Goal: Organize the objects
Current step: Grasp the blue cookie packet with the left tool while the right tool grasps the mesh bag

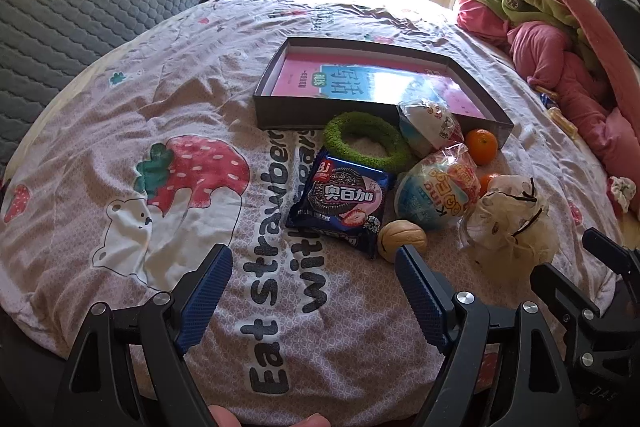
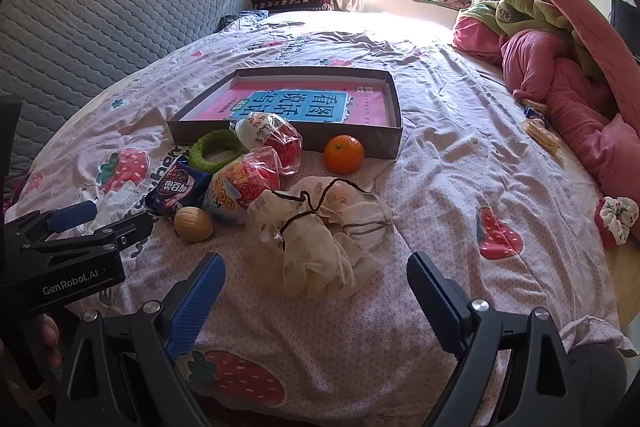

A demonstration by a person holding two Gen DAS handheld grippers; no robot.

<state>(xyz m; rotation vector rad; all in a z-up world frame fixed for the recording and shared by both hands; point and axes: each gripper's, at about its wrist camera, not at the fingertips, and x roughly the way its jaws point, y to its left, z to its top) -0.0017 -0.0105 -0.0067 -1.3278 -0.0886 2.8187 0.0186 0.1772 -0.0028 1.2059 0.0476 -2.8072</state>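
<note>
Both fingers (image 1: 314, 259) wide above bedspread (image 1: 120, 99)

"Eat strawberry with bears" on bedsheet (image 1: 280, 307), "GenRobot.AI" on left gripper (image 2: 76, 223), "奥百加" on cookie packet (image 1: 340, 203)

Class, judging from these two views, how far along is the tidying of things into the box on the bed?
Barely started. The box holds only a book. Both tongs, left and right, are open and empty. Still loose on the bed: orange, walnut, cookie pack, green ring, mesh pouch.
</note>
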